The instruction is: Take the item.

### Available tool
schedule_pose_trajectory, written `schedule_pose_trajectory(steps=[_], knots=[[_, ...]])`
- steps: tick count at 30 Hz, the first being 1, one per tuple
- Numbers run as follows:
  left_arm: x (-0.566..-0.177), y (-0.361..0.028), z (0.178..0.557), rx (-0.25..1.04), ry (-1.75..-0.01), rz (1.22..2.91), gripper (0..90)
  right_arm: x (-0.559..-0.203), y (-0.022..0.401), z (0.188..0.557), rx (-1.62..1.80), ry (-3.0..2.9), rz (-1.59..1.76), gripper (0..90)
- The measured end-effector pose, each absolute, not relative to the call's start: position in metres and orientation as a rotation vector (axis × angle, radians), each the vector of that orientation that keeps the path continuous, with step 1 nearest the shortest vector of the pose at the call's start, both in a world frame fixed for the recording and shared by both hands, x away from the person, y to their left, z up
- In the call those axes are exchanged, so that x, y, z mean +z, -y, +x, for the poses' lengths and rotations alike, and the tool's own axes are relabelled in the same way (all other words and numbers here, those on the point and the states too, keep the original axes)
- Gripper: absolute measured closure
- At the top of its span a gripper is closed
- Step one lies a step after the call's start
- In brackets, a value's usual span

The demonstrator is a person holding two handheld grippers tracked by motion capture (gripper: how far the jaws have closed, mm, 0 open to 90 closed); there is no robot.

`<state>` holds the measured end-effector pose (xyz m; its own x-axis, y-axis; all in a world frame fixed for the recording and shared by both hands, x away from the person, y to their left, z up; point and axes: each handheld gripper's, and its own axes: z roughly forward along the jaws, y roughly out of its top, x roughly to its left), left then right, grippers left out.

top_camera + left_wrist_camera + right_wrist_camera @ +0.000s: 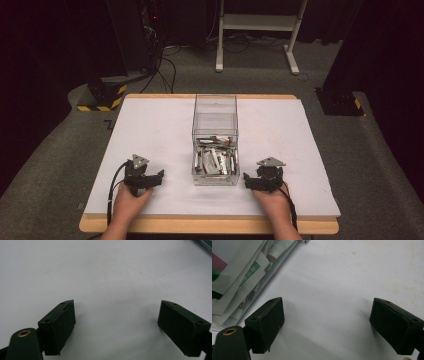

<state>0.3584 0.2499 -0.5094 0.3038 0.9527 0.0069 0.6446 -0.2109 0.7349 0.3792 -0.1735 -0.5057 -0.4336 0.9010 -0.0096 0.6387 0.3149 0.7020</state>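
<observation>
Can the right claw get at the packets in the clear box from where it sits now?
Probably yes. The right claw rests open beside the box, whose top looks open, so the packets seem reachable from above; the wall blocks a straight sideways reach.

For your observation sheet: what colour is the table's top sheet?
White table sheet, clearest in the high view.

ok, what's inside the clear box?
The clear box holds a loose pile of small white packets with red and green print. Whatever lies beneath the top packets is covered.
</observation>
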Motion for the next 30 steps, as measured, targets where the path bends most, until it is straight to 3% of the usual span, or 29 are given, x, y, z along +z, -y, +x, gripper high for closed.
schedule_pose_trajectory(steps=[27,30], knots=[[-0.5093,-0.2498,0.3584,0.628,-1.416,1.944,14.7,-0.5000,0.1765,0.3747,0.908,-2.173,1.330,15.4],[-0.5093,-0.2498,0.3585,0.629,-1.416,1.944,14.7,-0.4971,0.1783,0.3740,0.935,-2.183,1.320,19.2]])
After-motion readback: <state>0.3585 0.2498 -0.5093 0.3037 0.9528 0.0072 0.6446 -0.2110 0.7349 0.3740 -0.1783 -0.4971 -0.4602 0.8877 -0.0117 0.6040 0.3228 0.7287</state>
